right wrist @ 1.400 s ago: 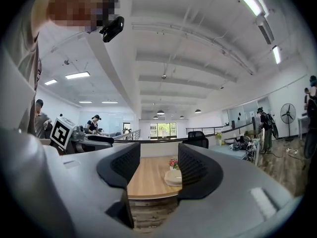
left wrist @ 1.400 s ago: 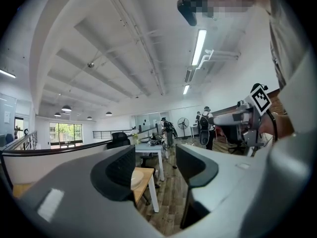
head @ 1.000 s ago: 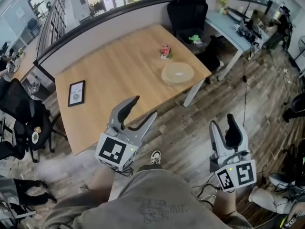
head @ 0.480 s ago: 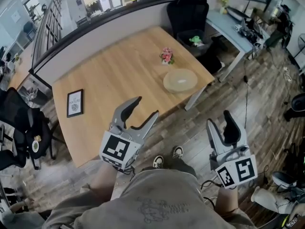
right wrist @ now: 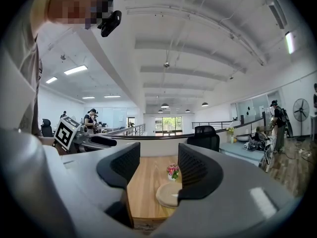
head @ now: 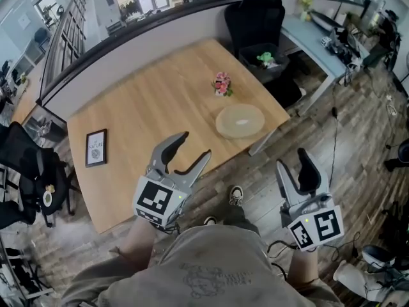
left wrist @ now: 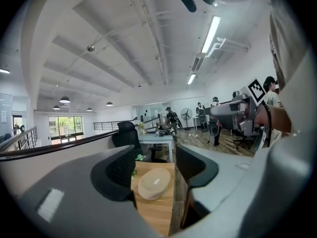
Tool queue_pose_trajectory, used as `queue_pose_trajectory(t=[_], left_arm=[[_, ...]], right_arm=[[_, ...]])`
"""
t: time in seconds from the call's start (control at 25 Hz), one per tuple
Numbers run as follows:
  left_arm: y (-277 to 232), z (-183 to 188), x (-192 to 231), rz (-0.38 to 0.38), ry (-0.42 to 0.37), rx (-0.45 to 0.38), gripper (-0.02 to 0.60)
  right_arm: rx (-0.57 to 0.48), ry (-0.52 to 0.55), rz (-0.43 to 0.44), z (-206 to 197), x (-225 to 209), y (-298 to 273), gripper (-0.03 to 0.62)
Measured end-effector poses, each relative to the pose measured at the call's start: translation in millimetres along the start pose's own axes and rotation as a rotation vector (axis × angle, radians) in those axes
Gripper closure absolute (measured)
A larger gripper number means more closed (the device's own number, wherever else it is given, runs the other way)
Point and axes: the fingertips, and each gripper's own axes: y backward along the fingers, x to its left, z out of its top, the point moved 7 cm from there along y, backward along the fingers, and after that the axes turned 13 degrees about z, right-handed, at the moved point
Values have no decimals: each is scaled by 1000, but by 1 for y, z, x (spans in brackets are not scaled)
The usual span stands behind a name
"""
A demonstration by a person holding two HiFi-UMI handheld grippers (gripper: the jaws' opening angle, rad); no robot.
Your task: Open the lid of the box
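The box (head: 239, 121) is a round, flat, beige container with its lid on, resting near the right front corner of the wooden table (head: 147, 107). It also shows between the jaws of the left gripper view as the box (left wrist: 154, 183) and low in the right gripper view as the box (right wrist: 168, 195). My left gripper (head: 195, 144) is held over the table's near edge, open and empty. My right gripper (head: 291, 160) hangs over the floor to the right of the table, open and empty. Both are well short of the box.
A small pot of pink flowers (head: 222, 84) stands behind the box, and a framed picture (head: 96, 148) lies at the table's left. A black chair (head: 255, 18) and a grey desk (head: 313, 37) are beyond the table; another black chair (head: 25, 152) is left. My shoe (head: 235, 196) is on the wood floor.
The table and box have slid lower in the head view, so they are nearer. Both grippers keep the same spread jaws and nearly the same place in the picture.
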Motion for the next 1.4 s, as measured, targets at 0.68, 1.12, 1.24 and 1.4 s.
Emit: queue_pose_trajectory(t=[0.68, 1.12, 1.24, 1.4], left_arm=[[-144, 0, 4, 133, -13, 94, 325], [-158, 2, 14, 158, -16, 95, 325], [-154, -3, 25, 140, -24, 111, 325], [-154, -14, 37, 111, -44, 139, 325]], right_arm=[[65, -42, 174, -17, -175, -98, 370], [77, -38, 255, -20, -192, -137, 370], [87, -98, 245, -28, -191, -145, 370], [109, -133, 230, -34, -184, -153, 370]])
